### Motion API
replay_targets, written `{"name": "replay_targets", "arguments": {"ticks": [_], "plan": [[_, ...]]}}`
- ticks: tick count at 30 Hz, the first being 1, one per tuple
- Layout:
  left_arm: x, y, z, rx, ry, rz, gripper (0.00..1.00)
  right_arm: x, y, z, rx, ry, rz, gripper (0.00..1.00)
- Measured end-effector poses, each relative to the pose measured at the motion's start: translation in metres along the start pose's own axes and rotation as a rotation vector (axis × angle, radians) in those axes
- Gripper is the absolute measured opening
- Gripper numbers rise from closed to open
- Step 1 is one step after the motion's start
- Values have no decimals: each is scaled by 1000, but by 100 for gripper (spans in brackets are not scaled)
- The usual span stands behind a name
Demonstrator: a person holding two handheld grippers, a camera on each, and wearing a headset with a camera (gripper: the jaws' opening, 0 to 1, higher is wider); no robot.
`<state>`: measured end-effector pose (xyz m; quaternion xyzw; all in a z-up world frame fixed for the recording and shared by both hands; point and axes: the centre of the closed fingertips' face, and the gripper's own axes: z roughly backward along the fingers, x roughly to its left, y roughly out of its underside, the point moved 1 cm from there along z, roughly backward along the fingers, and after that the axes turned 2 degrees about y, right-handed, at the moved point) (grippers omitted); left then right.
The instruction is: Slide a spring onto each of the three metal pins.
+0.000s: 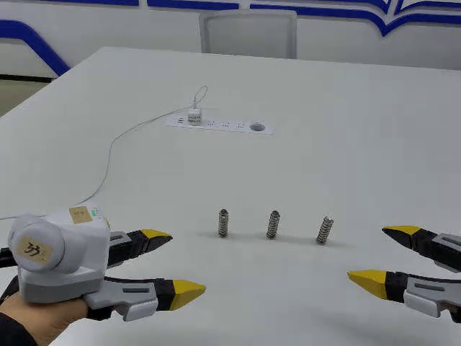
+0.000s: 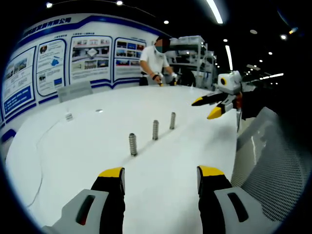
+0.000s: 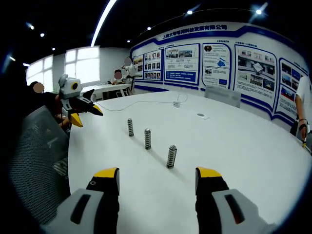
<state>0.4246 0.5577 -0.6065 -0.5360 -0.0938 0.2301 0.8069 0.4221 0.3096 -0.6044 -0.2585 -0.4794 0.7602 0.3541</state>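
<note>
Springs (image 1: 273, 224) stand in a short row on the white desk (image 1: 338, 101), closer to its near edge than its far one. In the head view the left spring (image 1: 223, 223) and middle spring (image 1: 274, 224) are upright, and the right spring (image 1: 325, 230) leans a little. Whether a pin sits inside each cannot be told. The left gripper (image 1: 173, 262) is held in a hand (image 1: 39, 317) at the near left corner, its yellow-tipped jaws spread wide with nothing between them. The right gripper (image 1: 382, 255) comes in over the near right edge, its jaws also wide apart and bare. Both are well apart from the springs. Toward the far edge lie a power strip (image 1: 220, 124) with a plugged-in charger (image 1: 194, 115) and a white cable (image 1: 112, 155). A chair (image 1: 248, 32) stands behind that edge.

In the left gripper view the jaws gape over bare desk. The left spring (image 2: 132, 144) is nearest, then the middle spring (image 2: 155, 129) and right spring (image 2: 172, 120). The right gripper (image 2: 210, 107) hangs beyond them.

In the right gripper view the jaws are spread wide. The right spring (image 3: 171, 156) is nearest, then the middle spring (image 3: 147, 138) and left spring (image 3: 130, 127). The left gripper (image 3: 86, 113) hangs at the desk's edge.
</note>
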Motion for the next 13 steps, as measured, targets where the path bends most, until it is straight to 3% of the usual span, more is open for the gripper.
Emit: {"name": "replay_targets", "arguments": {"ticks": [13], "plan": [[1,0,1,-2,-9,4,61,2,2,1,5,-2,-7,65]]}}
